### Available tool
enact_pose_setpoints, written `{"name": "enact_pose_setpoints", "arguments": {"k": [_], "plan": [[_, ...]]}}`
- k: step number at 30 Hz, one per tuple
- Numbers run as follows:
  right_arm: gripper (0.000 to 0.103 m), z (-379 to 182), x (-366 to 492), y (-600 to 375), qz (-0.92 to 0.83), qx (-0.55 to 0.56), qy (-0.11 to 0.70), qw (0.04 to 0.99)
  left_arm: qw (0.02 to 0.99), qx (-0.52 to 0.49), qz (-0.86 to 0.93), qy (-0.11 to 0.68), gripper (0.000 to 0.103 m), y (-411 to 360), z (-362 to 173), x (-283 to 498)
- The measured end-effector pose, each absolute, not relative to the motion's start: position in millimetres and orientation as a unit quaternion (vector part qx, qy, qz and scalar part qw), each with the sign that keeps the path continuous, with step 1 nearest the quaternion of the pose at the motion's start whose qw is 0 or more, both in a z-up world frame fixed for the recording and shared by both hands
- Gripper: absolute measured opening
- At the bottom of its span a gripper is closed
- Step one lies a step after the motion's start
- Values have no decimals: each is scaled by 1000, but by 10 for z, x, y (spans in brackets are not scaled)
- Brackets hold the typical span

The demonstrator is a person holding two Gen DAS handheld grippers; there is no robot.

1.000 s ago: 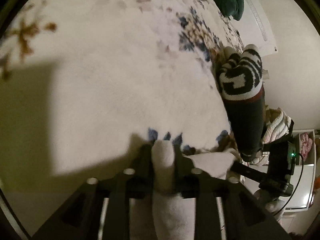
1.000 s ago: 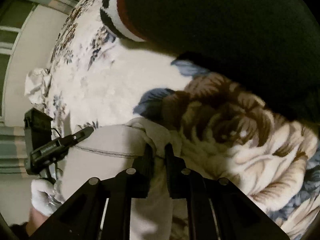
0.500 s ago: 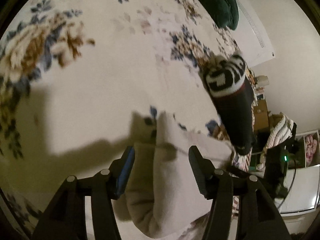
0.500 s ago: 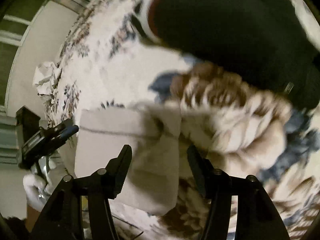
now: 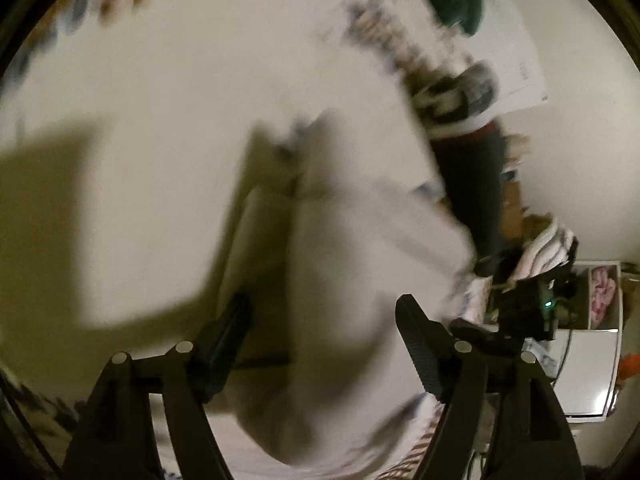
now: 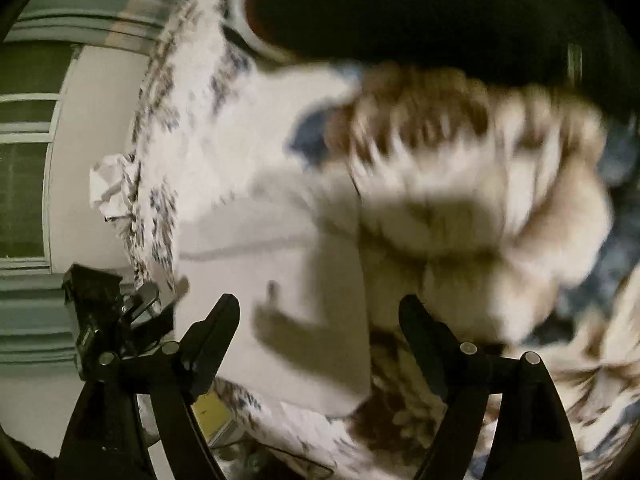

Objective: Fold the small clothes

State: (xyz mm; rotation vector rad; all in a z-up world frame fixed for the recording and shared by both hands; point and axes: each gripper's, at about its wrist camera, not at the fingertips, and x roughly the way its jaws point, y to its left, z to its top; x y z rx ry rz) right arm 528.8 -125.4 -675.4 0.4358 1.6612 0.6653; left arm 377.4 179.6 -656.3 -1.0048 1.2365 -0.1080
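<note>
Now both grippers have released the white garment (image 5: pixel 344 280).

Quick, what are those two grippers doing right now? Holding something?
Left gripper: open, jaws just widened; the pale cloth lies between them, not pinched.
Right gripper: open, jaws just widened, same cloth released beneath.

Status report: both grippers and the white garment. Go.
Left gripper and right gripper open, jaws just widened, nothing pinched. White garment released, lying on floral blanket. Dark sock alongside, clear.
</note>
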Motion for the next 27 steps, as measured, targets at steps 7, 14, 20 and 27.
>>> {"name": "enact_pose_setpoints", "arguments": {"k": [7,14,20,27], "plan": [[86,-7247,5100,-1178,328,290,720,539,668,-525,-59,523,73,1944,-6788,3680],[83,-7364,4970,-1012,348,320,712,520,670,-535,-66,510,73,1952,-6793,3682],[43,-7318,4947,-1003,347,299,707,540,706,-506,-87,487,15,1864,-6662,3724],[36,-7115,4909,-972,348,262,701,564,715,-499,-43,488,53,1963,-6406,3651]]}}
